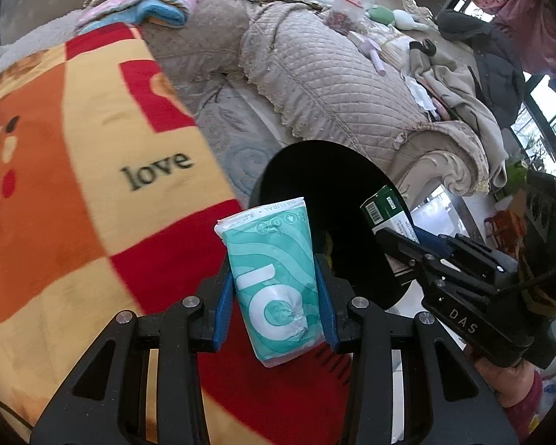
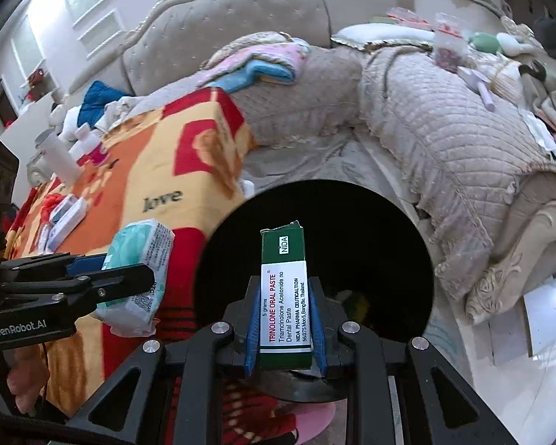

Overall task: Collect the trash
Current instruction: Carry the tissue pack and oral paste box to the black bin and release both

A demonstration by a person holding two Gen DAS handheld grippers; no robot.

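My left gripper (image 1: 276, 278) is shut on a teal and white tissue pack (image 1: 274, 278), held at the near left rim of a black round bin (image 1: 348, 193). The pack also shows in the right wrist view (image 2: 141, 270). My right gripper (image 2: 284, 307) is shut on a green and white oral paste box (image 2: 283, 296), held over the bin's dark opening (image 2: 370, 244). The box also shows in the left wrist view (image 1: 387, 209). Something yellow-green lies in the bin's bottom.
A red, orange and yellow "love" blanket (image 1: 92, 170) covers the surface at left, with white bottles (image 2: 61, 155) and small boxes (image 2: 66, 218) on it. A quilted beige sofa (image 1: 333, 85) with clothes and clutter (image 1: 456, 85) stands behind the bin.
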